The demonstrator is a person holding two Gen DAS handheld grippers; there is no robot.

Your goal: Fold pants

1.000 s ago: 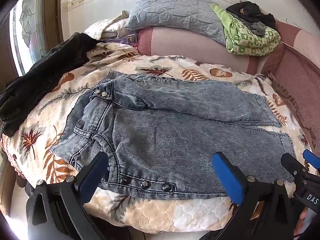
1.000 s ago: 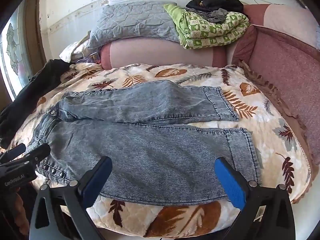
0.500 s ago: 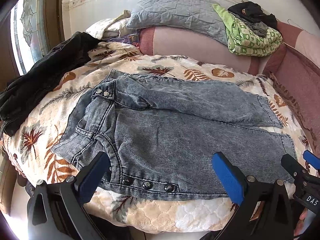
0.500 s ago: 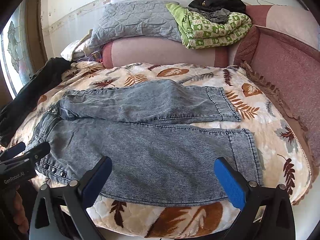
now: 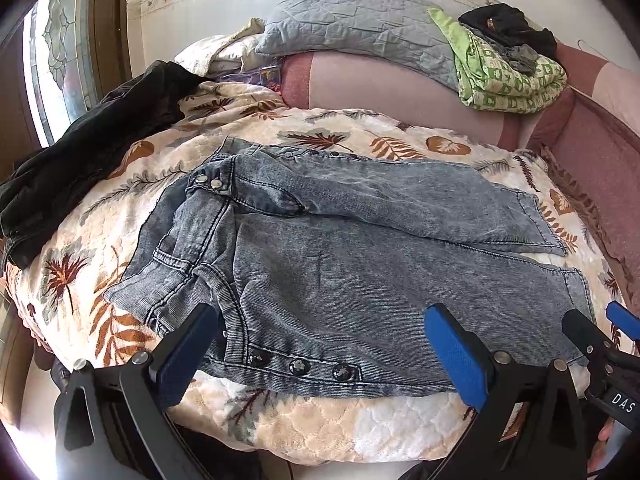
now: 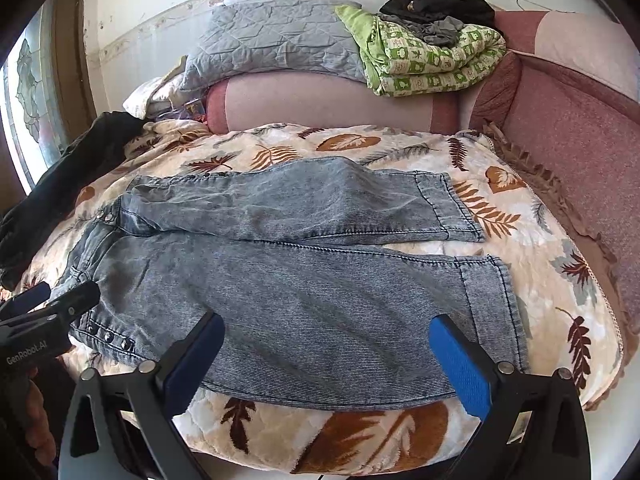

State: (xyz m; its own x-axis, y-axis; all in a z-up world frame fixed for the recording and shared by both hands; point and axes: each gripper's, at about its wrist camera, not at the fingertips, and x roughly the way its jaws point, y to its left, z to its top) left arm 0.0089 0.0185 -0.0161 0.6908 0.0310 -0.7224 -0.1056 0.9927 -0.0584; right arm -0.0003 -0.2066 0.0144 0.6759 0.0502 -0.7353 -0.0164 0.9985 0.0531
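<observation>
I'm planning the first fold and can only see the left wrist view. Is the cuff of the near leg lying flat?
Observer: Yes. The right wrist view shows the whole near cuff of the jeans flat on the blanket.
Operator: Is the right hand-held gripper holding anything?
Observer: No. The right hand-held gripper is open and empty, over the front edge of that leg.

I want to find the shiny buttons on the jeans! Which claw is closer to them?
Left. The left claw hovers right at the side buttons; the right claw sits further along the leg, toward the hem.
</observation>
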